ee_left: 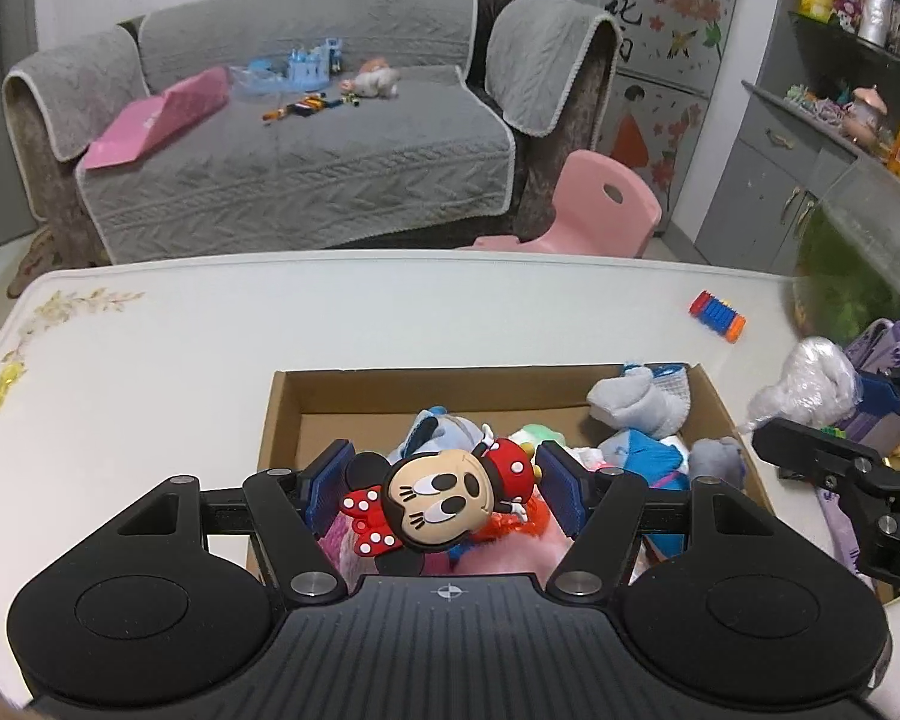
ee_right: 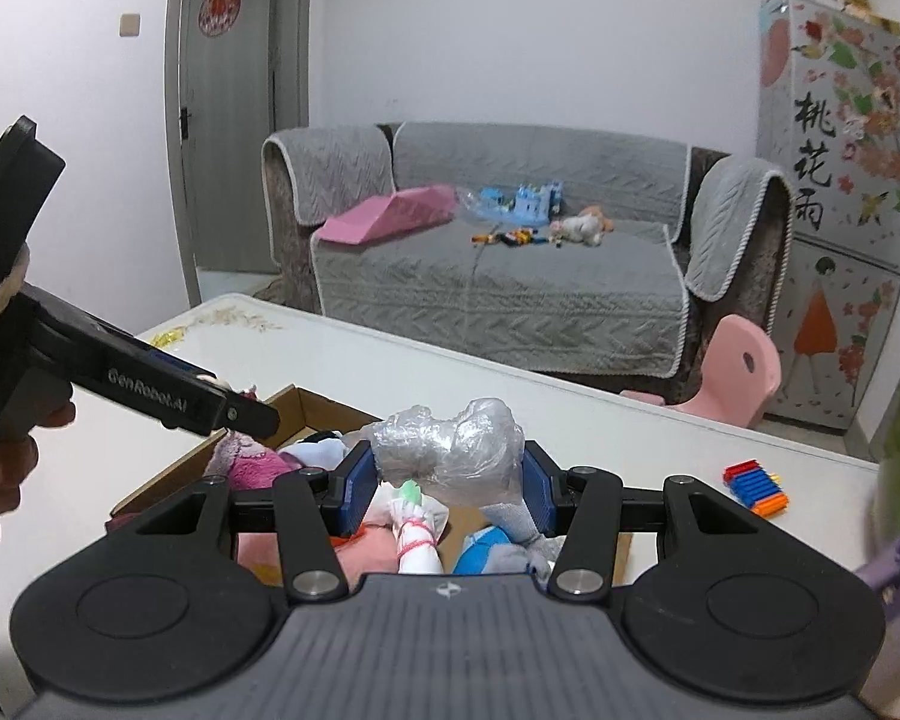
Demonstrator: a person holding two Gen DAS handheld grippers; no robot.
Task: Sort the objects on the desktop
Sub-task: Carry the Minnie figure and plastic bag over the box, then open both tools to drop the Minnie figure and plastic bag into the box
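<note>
Two tools work over one cardboard box (ee_left: 282, 414) that sits on the near right part of the white tabletop (ee_left: 150, 372). The left tool (ee_left: 444, 489) is above the box's near end with its blue pads spread apart; a flat Minnie Mouse figure (ee_left: 438, 495) lies between them, touching the left pad but apart from the right one, so it seems to rest on the heap rather than be gripped. My guess is that it is either just let go or about to be taken.

The right tool (ee_right: 444, 480) is clamped on a crumpled clear plastic bag (ee_right: 450, 444), carried above the box, probably so it can drop in with the rest.

Inside the box lie several soft toys, pink, blue and grey; they overlap too much for an exact count. One thing is left loose on the tabletop: a single bundle of blue, red and orange sticks (ee_left: 717, 315), far right, well apart from the box.
</note>
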